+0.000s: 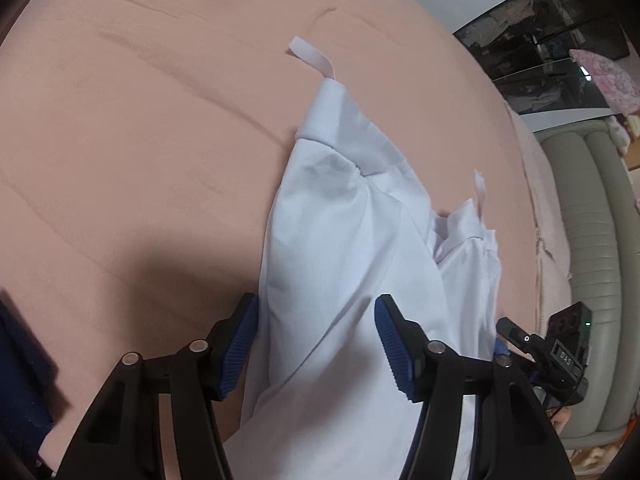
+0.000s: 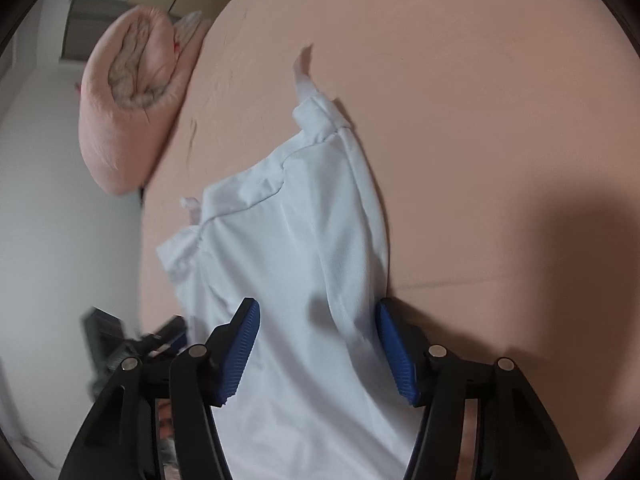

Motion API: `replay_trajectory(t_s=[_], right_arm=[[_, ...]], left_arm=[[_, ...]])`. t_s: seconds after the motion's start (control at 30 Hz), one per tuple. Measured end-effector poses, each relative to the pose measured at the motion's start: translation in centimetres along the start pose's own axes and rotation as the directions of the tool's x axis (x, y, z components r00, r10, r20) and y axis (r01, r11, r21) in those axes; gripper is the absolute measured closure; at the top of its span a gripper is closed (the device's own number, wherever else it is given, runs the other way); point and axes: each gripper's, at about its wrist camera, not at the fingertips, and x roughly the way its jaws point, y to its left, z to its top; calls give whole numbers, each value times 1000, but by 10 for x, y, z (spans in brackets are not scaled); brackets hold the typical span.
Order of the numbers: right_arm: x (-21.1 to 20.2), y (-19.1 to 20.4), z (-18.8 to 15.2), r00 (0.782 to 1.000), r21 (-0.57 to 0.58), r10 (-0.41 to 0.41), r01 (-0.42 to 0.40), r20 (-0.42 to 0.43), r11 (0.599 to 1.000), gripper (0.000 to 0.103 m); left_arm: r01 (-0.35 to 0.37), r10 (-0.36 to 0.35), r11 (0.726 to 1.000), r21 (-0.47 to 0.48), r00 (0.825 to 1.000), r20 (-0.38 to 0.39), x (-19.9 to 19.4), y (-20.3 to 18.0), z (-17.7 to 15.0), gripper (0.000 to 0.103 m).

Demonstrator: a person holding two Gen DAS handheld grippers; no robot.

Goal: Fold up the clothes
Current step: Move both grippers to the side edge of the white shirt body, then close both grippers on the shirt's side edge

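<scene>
Left gripper (image 1: 316, 344) and right gripper (image 2: 318, 346) hang side by side, jaws spread wide, blue pads (image 1: 240, 344) angled forward and down.

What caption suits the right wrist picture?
Open right gripper poised over a white garment on a pink bedspread.

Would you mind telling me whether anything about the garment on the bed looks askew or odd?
The white garment lies bunched and creased on the pink bedcover, not flat. Two white straps stick out loose at its far end.
</scene>
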Motion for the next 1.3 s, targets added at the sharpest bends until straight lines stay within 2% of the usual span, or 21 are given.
replay_trajectory(t_s=[0.07,0.13,0.2,0.27,0.3,0.33,0.37,0.43,0.53,0.6,0.67,0.73,0.83,0.87,0.9,0.93,0.97,1.07,1.13,1.23,1.3], right_arm=[[1,-2,1,1000,18,6,-6,7,1000,44],[0,-9,4,1000,58,15,-16,2,998,54],[0,-18,5,1000,90,5,-4,-8,996,74],[0,-25,5,1000,123,3,-2,-9,992,87],[1,-27,4,1000,134,1,0,-7,991,91],[2,-27,4,1000,139,0,1,-3,990,92],[2,-25,3,1000,136,-5,4,1,991,92],[2,-21,0,1000,115,-20,20,6,993,91],[4,-10,1,1000,64,-24,24,-2,998,79],[6,-3,2,1000,40,26,-25,-10,999,48],[9,5,3,999,16,45,-44,-24,999,36],[13,14,4,999,-17,0,0,-41,1000,37],[17,24,6,994,-56,-94,91,-58,994,47],[17,24,6,991,-44,-125,122,-54,992,60],[17,22,6,987,-30,-153,152,-49,988,79],[16,18,6,984,-18,-175,175,-43,984,89],[15,13,5,981,-9,-192,191,-37,981,103],[13,5,1,987,18,-162,162,-12,987,103],[15,10,-1,982,4,-190,190,1,982,103],[19,28,-6,960,-62,-278,279,28,958,103],[25,40,-10,938,-122,-344,347,45,930,103]], left_arm=[[6,-6,1000,-19,1000,-5,2,2,-1,63],[-17,17,1000,-13,1000,-14,3,3,-1,73],[-31,31,999,-5,999,-12,3,3,-2,76],[-34,34,999,-11,999,-6,2,3,-4,77],[-52,51,999,-8,999,-3,3,2,-5,82],[-77,77,997,0,997,-1,3,0,-5,88],[-93,93,996,12,996,-1,4,-3,-6,90],[-117,117,992,43,993,-2,5,-9,-8,92],[-157,157,984,81,988,3,7,-17,-11,94],[-178,178,979,102,984,4,8,-21,-12,94],[-186,186,977,109,982,4,9,-22,-13,94],[-172,172,981,85,985,5,9,-19,-14,94],[-134,134,991,27,991,0,8,-9,-14,94],[-130,130,991,26,992,-4,8,-8,-14,94],[-125,126,992,25,992,-7,8,-7,-14,94],[-121,122,992,24,993,-11,8,-6,-14,94],[-117,117,993,23,993,-14,8,-5,-14,94],[-104,105,994,20,994,-24,8,-2,-14,94],[-94,95,995,17,995,-31,8,0,-14,94],[-65,64,998,-10,997,-41,7,6,-15,94],[-53,52,998,-43,998,-33,6,9,-18,94]])
